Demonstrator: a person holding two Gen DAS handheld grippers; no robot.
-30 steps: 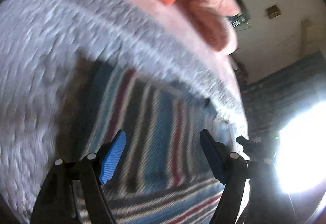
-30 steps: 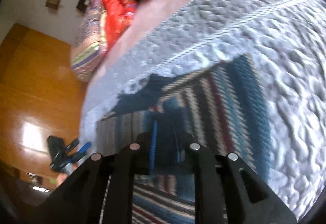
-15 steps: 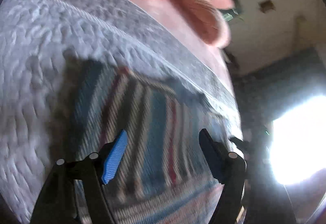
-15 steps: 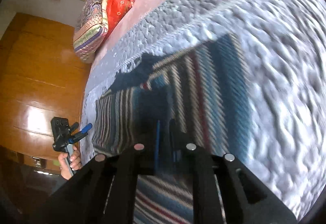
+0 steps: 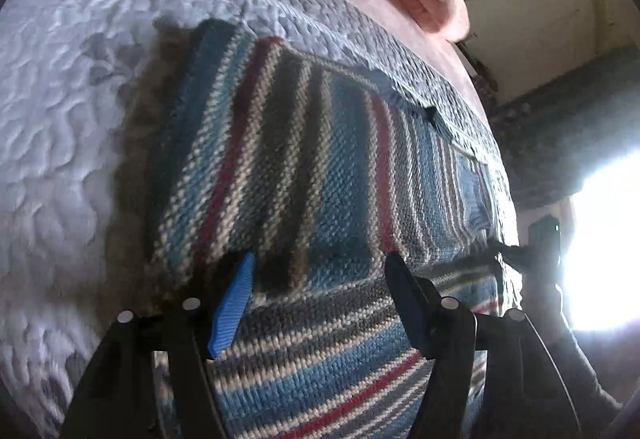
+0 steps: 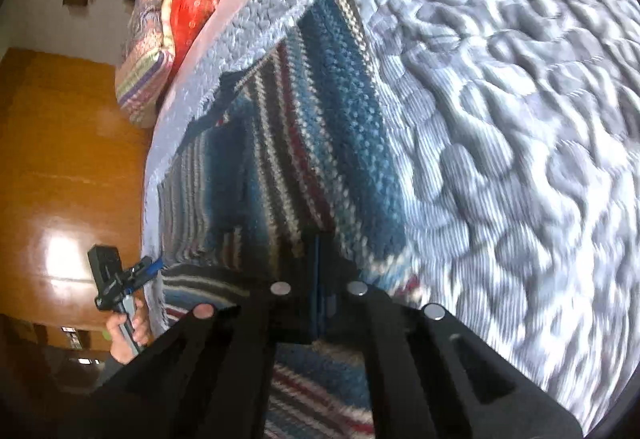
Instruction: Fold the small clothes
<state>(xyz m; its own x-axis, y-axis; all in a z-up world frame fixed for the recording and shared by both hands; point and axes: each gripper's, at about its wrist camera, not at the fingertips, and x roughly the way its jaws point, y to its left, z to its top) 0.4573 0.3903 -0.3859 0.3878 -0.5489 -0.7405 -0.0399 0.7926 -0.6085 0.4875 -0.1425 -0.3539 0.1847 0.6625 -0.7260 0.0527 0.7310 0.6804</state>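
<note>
On the grey quilted bedspread [image 5: 60,111], near its pink-bordered edge, lies the striped knit garment [image 5: 312,159], partly folded. Left gripper [image 5: 320,279]: jaws wide, empty, over the fold. Right gripper [image 6: 320,259]: jaws clamped on the garment's fold. No legible writing. Only the right wrist view shows the hand [image 6: 128,331] holding the left gripper.

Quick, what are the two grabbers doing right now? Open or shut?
Left hand-held gripper: open, holding nothing, over the striped knit sweater.
Right hand-held gripper: shut; the sweater is against its tips, but a pinch cannot be told.
</note>
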